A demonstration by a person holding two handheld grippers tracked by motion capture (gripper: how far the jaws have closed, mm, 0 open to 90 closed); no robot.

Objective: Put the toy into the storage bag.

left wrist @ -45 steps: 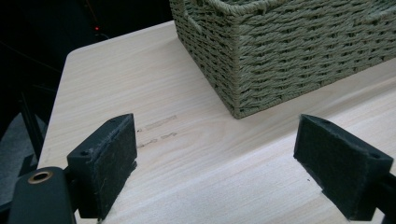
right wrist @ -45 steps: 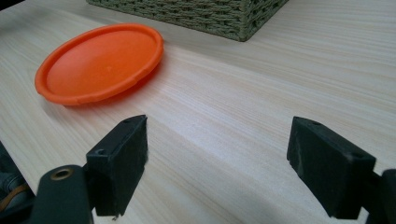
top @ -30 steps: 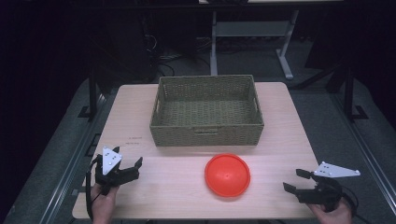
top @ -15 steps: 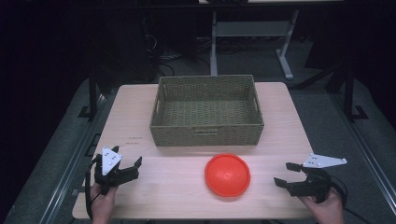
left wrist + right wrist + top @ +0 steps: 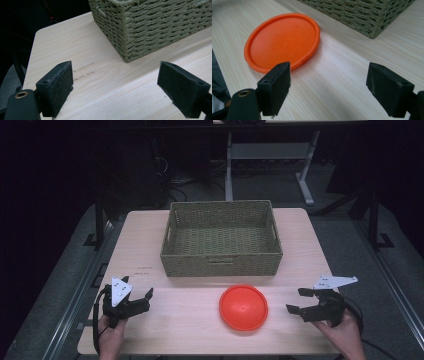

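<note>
Right black two-jaw gripper [image 5: 300,301] held in a hand [image 5: 340,332] at the near right edge of the table, jaws wide apart, nothing between them. Pointed toward the flat round orange plastic lid [image 5: 243,307], close to it but not touching. In the right gripper view [image 5: 327,90], one black pad [image 5: 275,87] low in front of the lid's [image 5: 282,41] near rim, with the other pad over bare wood.

Left black two-jaw gripper [image 5: 142,299] held in the other hand [image 5: 111,335] at the near left corner, well apart from the lid. Jaws wide open here too, gripping nothing. In the left gripper view [image 5: 115,87], only bare wood between the pads, with a corner of the green woven basket [image 5: 152,27] farther ahead.

Lid lying flat on the light wooden table [image 5: 190,335], near the front edge, a bit right of the middle. Big green woven basket [image 5: 221,265] just behind the lid, in the middle of the table, with nothing inside.
</note>
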